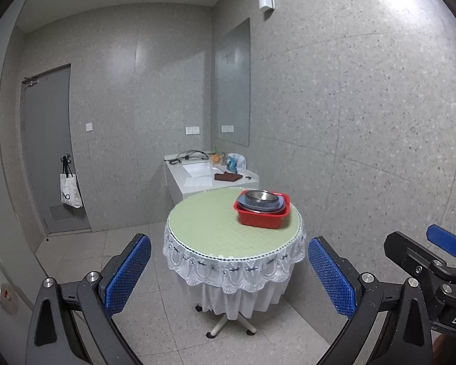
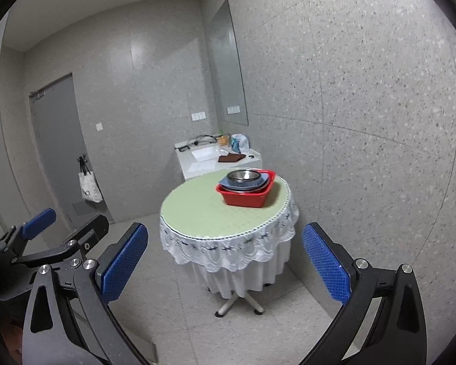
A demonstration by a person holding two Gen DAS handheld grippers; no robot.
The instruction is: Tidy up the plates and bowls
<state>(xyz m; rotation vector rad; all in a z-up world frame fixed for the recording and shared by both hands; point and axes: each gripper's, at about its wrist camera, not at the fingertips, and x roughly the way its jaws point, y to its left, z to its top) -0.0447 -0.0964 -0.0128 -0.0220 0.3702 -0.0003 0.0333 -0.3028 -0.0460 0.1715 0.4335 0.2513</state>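
A red plastic basin (image 1: 263, 220) (image 2: 243, 198) stands on the far right part of a round table (image 1: 209, 225) (image 2: 197, 210) with a pale green top and a white lace skirt. Inside it lie blue-grey plates (image 1: 273, 206) (image 2: 263, 181) with a steel bowl (image 1: 260, 195) (image 2: 243, 175) on top. My left gripper (image 1: 229, 269) is open and empty, well short of the table. My right gripper (image 2: 223, 260) is open and empty too, also far from the table. Each gripper shows at the edge of the other's view.
A white counter with a sink (image 1: 197, 172) (image 2: 206, 155) stands behind the table, with a brown cloth, a plastic bag and cables on it. A grey door (image 1: 50, 152) with a white tote bag (image 1: 70, 193) is at the left. A speckled wall runs along the right.
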